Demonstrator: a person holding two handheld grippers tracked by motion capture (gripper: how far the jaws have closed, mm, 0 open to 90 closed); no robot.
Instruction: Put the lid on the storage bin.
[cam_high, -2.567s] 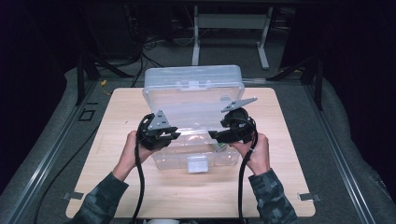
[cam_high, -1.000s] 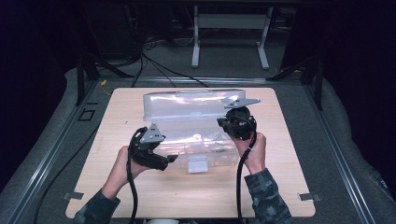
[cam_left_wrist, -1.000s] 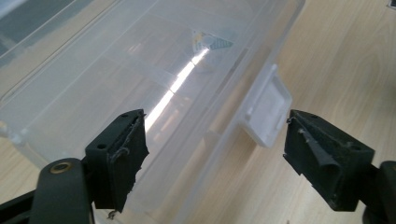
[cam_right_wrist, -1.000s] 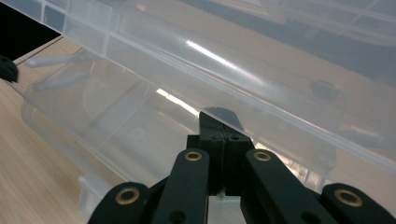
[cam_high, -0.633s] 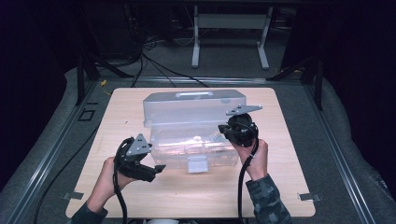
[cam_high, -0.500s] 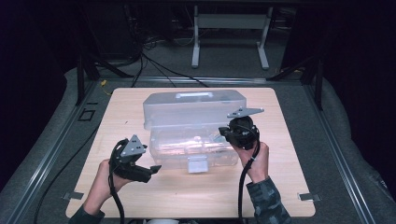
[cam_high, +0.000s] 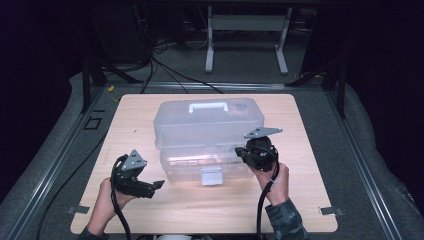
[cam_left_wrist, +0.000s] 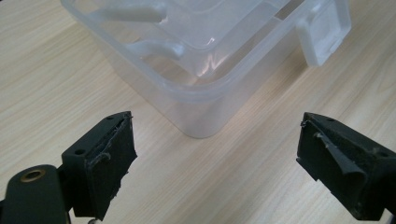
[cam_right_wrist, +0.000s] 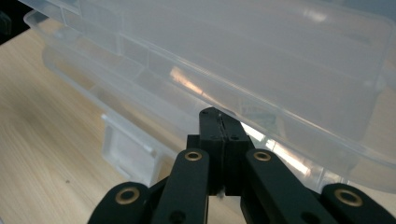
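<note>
Nearest, left gripper (cam_high: 159, 184): it sat low over the near left part of the table, held in the person's left hand (cam_high: 107, 200). Its jaws had just been opening and stood spread wide with nothing between them. In the left gripper view the near left corner of the box lay just beyond the pads (cam_left_wrist: 108, 156), not touching them.
Right gripper (cam_high: 239, 152): it was held in the right hand (cam_high: 276, 182) at the near right end of the box. Its jaws were clenched together on nothing, the tips pushed up just under the lid's near edge; whether they touched the plastic could not be told.
Clear plastic box (cam_high: 205, 145): it stood in the middle of the wooden table (cam_high: 300, 150), long side facing the person. A white latch tab (cam_high: 211, 176) hung at the middle of the near wall.
Lid (cam_high: 207, 120): it lay over the base but looked slightly raised along the near edge, not yet latched. A white handle (cam_high: 208, 106) ran along its top, toward the far side.
Handling, as a judgement: the box looked light, thin-walled and smooth, so it would likely slide on the wood and flex if squeezed. The rim, the latch tab and the handle seemed the firmest places to grip.
Far: dark floor, cables and a metal stand lay behind the table.
</note>
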